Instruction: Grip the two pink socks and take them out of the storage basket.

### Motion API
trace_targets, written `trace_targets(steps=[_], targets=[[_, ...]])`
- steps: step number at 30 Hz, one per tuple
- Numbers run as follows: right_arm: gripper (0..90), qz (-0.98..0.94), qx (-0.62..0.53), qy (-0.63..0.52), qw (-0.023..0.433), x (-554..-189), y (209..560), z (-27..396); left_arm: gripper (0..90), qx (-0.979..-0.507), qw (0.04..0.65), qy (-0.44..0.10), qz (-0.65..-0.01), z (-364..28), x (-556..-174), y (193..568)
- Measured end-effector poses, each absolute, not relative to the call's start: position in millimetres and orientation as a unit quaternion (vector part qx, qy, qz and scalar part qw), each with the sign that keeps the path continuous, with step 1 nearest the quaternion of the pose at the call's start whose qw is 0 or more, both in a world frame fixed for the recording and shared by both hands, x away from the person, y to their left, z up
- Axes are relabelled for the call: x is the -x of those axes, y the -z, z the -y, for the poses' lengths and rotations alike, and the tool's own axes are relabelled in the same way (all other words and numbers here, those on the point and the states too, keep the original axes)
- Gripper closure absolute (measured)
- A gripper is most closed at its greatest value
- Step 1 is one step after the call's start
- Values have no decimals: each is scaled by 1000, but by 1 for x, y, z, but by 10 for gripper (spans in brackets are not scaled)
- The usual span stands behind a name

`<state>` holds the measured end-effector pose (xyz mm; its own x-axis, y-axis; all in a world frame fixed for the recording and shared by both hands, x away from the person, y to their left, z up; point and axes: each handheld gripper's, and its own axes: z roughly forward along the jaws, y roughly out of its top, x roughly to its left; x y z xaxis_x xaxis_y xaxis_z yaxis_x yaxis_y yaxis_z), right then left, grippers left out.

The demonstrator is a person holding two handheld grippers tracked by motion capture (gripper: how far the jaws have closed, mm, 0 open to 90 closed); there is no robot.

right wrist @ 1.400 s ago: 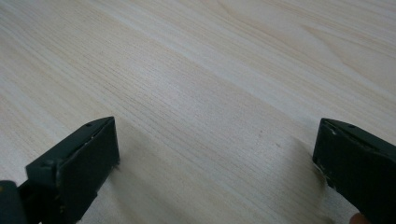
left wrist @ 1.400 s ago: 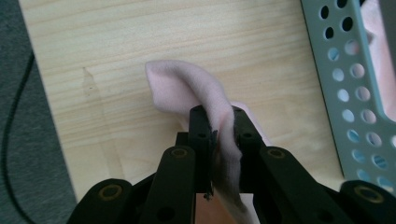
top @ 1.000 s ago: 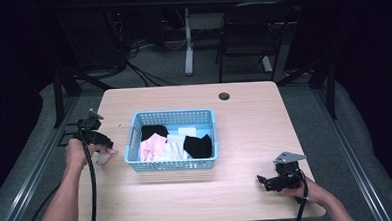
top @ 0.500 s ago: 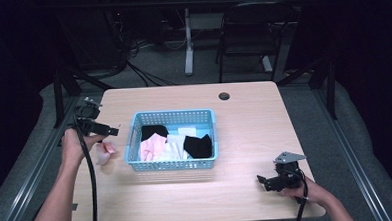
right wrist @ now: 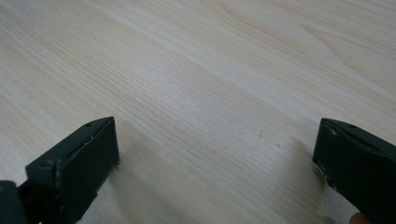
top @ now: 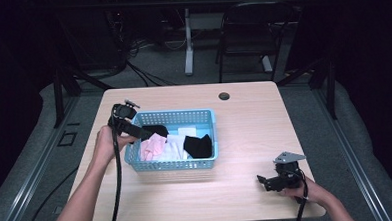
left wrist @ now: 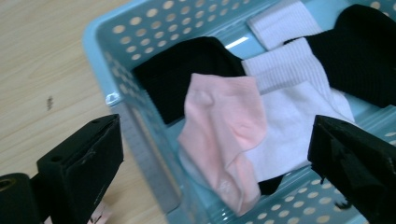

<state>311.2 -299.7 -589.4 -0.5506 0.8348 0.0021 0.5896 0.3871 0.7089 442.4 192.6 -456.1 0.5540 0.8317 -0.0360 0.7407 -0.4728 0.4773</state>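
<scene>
Pink sock (left wrist: 224,135) lies straight ahead of the left gripper (left wrist: 215,186), between its spread fingers (left wrist: 84,163), which hold nothing. The sock is draped in the near-left part of the blue basket (left wrist: 140,140), its long axis running away from the fingers, over a black sock (left wrist: 182,70) and beside white socks (left wrist: 289,88). The basket wall stands between the fingers and the sock, so a reach probably goes over the rim. Well apart, the right gripper (top: 274,179) rests low over bare desk (right wrist: 210,84), fingers (right wrist: 79,168) likewise spread, far from the basket; the left hand is plainly nearer.
</scene>
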Motion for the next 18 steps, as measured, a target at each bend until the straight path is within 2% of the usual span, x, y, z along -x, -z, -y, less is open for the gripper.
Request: trace_targets(steps=[9,14,18], targets=[[0,-812,-438,-340,181,-311,590,300,141,-870,209,-78,-439,-169,-442,482],[0,-812,-438,-339,182,-311,590,300,168,-871,196,-64,-446,-168,-445,497],[0,-813,-438,-338,182,-311,589,300,228,-870,185,-56,-453,-170,-446,506]])
